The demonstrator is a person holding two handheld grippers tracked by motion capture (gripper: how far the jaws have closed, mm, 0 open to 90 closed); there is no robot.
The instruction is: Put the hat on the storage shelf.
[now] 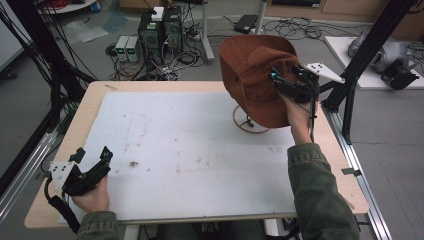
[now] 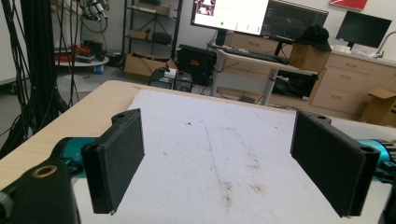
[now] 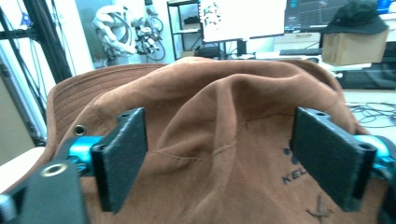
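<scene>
A brown cap (image 1: 255,75) hangs on a small wooden stand whose ring base (image 1: 248,125) rests at the right of the white mat. My right gripper (image 1: 280,82) is up against the cap's crown. In the right gripper view its jaws stand wide apart over the brown cloth (image 3: 219,140), and the pads do not press on it. My left gripper (image 1: 102,160) rests low at the table's front left, held in a hand. The left gripper view has its jaws wide open above bare mat (image 2: 210,154), nothing between them.
A white mat (image 1: 190,155) with small stains covers most of the wooden table (image 1: 85,115). Black frame posts (image 1: 360,55) rise at the right edge. Computers and cables (image 1: 160,35) lie on the floor beyond the far edge.
</scene>
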